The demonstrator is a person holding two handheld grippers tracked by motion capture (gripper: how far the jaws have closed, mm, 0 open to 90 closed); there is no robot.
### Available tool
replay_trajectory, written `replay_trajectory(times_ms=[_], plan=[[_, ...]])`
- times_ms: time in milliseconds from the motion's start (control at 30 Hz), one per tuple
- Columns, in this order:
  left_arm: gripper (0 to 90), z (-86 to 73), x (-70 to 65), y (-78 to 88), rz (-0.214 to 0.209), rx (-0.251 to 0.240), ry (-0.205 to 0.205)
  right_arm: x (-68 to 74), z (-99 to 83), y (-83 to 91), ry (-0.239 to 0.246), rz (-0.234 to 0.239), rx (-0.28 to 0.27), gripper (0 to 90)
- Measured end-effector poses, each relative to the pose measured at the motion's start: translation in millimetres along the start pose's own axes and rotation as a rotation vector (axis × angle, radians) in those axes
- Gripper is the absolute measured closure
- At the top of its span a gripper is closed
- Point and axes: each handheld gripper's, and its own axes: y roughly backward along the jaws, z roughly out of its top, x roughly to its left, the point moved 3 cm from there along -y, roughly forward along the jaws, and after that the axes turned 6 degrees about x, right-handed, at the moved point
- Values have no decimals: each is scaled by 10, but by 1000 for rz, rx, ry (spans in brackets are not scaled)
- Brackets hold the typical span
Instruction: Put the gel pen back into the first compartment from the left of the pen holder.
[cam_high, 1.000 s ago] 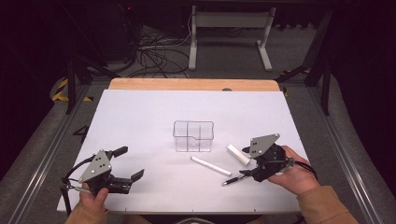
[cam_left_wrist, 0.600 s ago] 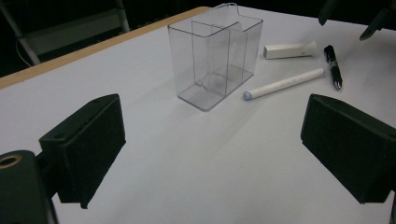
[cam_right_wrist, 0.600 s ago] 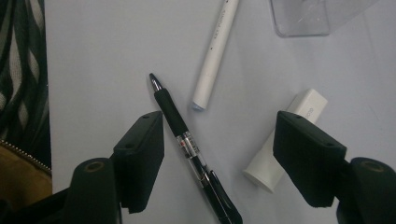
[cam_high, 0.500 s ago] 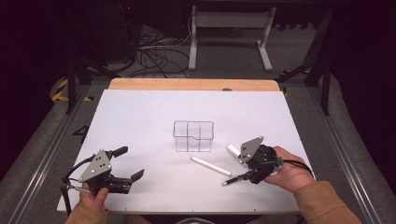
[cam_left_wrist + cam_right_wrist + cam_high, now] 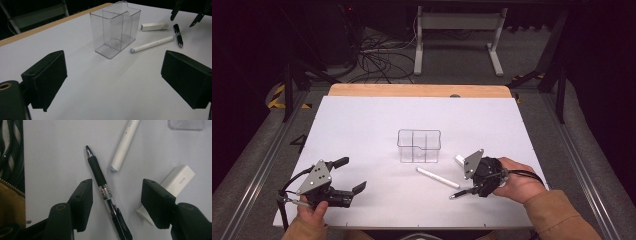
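Right hand-held gripper (image 5: 117, 202), jaws half-open and just closing, straddles a black retractable pen (image 5: 106, 193); the white rectangular eraser (image 5: 178, 181) at its two o'clock could get pinched too.

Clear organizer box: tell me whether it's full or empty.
Empty. The clear organizer box stands upright, and its compartments show nothing but bare floor through the walls; the white pen, black pen and eraser lie outside on the table.
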Motion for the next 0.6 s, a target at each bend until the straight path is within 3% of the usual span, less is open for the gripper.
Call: replay_trajectory(times_ms=[467,600], plan=[[70,-3,2,-2,-2,3,-4,-2,-2,-76,33,27,38,498],[70,-9,6,-8,-4,6,-1,3,-4,-126,64,25,65,532]])
